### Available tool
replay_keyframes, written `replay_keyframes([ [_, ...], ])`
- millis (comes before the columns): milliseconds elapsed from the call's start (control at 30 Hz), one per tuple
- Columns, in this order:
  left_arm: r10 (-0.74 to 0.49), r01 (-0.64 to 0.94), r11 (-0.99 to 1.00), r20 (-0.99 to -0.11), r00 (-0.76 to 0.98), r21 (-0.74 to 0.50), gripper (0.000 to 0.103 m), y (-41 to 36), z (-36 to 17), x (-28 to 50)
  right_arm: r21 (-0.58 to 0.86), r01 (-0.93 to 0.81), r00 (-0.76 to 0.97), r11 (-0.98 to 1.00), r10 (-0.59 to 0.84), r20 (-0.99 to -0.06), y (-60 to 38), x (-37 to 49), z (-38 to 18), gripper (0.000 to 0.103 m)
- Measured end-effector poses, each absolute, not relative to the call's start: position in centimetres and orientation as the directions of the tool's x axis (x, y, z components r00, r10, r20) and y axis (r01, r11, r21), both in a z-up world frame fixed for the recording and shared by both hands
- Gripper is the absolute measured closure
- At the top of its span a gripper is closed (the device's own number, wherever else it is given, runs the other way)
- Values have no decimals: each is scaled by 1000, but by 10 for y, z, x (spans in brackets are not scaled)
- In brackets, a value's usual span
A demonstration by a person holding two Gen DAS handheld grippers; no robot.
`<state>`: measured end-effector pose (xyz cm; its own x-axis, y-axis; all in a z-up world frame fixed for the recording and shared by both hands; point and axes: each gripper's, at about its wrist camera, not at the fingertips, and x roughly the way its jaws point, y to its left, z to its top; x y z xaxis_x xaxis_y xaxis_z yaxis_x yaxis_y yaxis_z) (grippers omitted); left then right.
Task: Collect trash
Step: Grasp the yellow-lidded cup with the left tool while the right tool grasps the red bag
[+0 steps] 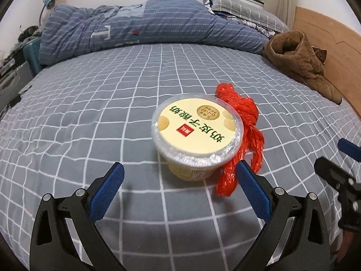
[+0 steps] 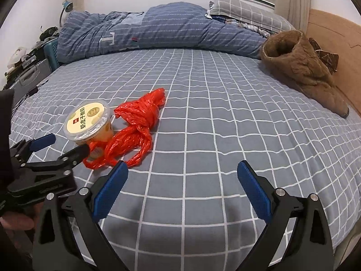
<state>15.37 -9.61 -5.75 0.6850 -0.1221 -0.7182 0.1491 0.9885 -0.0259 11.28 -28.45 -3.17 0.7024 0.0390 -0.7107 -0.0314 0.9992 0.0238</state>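
Note:
A yellow yogurt cup with a clear lid stands upright on the grey checked bedsheet. A knotted red plastic bag lies against its right side. My left gripper is open just in front of the cup, its blue pads wide on either side and not touching it. In the right wrist view the cup and bag sit to the left, with the left gripper open around the cup's near side. My right gripper hangs open over bare sheet to the right of the bag, holding nothing.
A rolled blue quilt and a grey checked pillow lie at the far end of the bed. A brown padded garment rests by the wooden headboard on the right. Cases and clutter stand beyond the bed's left edge.

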Motion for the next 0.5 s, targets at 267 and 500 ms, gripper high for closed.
replay_keyframes([
  [267,-143,155,987,-709,691,-48,6,-103,-56,176,40,-31,685,999,50,-727,-286,114,-40,10],
  [500,-166,154,985,-706,689,-81,19,-100,-56,187,53,-29,672,998,59,-738,-283,123,-45,10],
])
